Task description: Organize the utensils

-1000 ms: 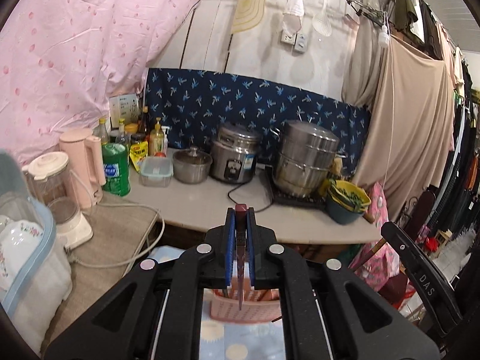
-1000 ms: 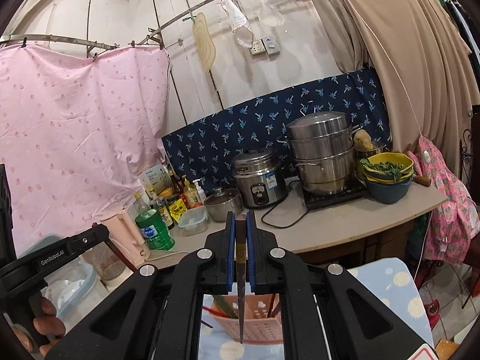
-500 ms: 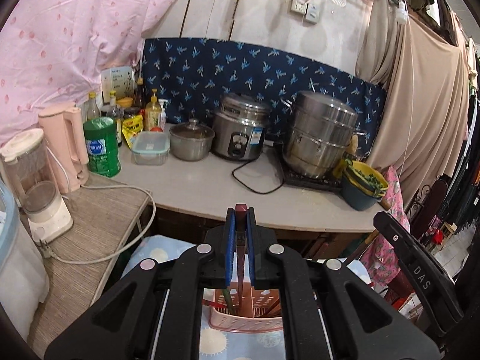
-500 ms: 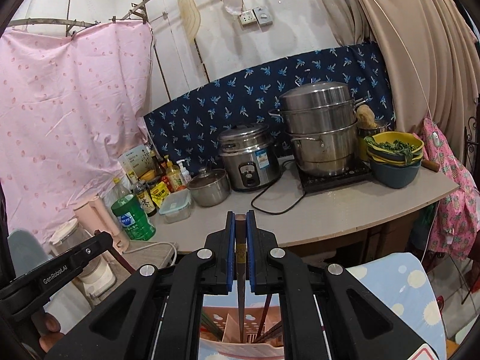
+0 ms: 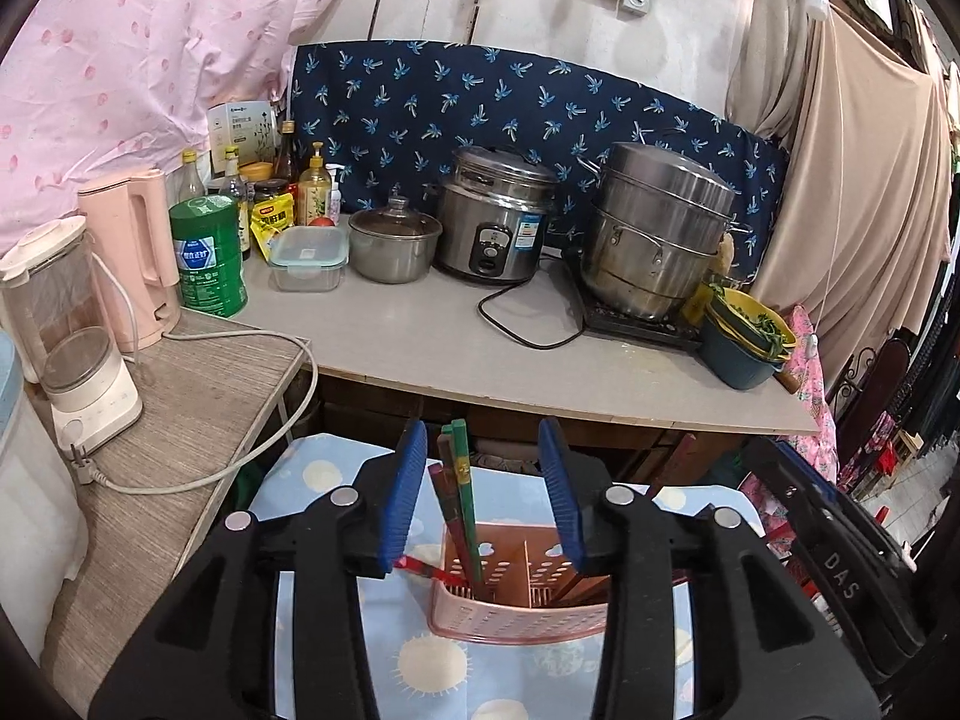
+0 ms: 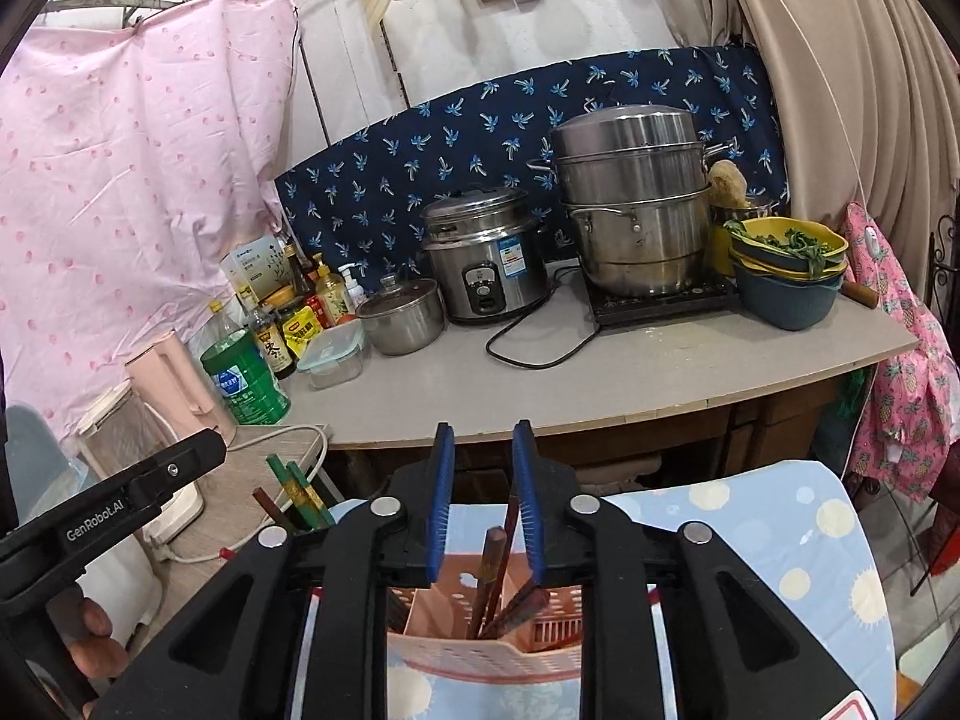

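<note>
Your pink perforated plastic utensil basket (image 5: 516, 606) sits low in the frame's centre on the blue sun-print cloth (image 5: 432, 672), its divider making at least 2 compartments. The green and brown chopsticks (image 5: 459, 510) stand in the left one; dark wooden chopsticks (image 6: 495, 576) lean in the right. Both your left gripper (image 5: 483, 492) and right gripper (image 6: 480, 498) are released, holding nothing. One red utensil (image 5: 420, 567) outside the basket likely remains.
</note>
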`<action>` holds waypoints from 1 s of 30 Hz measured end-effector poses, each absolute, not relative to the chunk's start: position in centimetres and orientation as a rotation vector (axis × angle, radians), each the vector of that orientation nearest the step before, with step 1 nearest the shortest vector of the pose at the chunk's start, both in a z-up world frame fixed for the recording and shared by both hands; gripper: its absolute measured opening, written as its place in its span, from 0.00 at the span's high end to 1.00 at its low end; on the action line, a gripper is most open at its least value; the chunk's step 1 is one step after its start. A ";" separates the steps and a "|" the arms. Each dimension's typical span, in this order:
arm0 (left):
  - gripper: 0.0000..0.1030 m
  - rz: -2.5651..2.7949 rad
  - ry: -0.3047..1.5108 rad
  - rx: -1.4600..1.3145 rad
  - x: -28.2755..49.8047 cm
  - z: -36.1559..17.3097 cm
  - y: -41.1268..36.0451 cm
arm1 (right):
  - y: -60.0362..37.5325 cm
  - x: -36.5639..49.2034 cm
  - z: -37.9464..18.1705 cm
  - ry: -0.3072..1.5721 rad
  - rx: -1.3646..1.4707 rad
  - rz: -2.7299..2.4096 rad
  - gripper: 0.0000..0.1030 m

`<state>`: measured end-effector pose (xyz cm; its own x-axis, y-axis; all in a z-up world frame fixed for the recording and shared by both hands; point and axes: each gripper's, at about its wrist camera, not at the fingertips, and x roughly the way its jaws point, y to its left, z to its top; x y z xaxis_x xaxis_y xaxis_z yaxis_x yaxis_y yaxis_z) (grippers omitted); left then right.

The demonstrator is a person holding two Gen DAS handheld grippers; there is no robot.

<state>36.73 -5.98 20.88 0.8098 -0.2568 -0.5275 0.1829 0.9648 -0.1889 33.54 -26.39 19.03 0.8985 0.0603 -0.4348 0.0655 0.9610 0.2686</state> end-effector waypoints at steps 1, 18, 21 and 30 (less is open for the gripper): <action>0.64 -0.237 0.583 -0.130 36.6 20.9 -6.0 | -26.4 33.2 19.1 0.453 0.280 -0.005 0.78; 0.35 -0.183 0.563 -0.038 27.7 20.1 -5.2 | -25.2 23.4 18.1 0.478 0.242 0.013 0.56; 0.31 -0.168 0.574 -0.014 25.9 19.4 -5.0 | -24.9 21.6 17.4 0.502 0.243 0.019 0.56; 0.14 -0.116 0.614 0.051 21.0 16.3 -4.1 | -24.4 15.9 15.3 0.528 0.247 0.010 0.29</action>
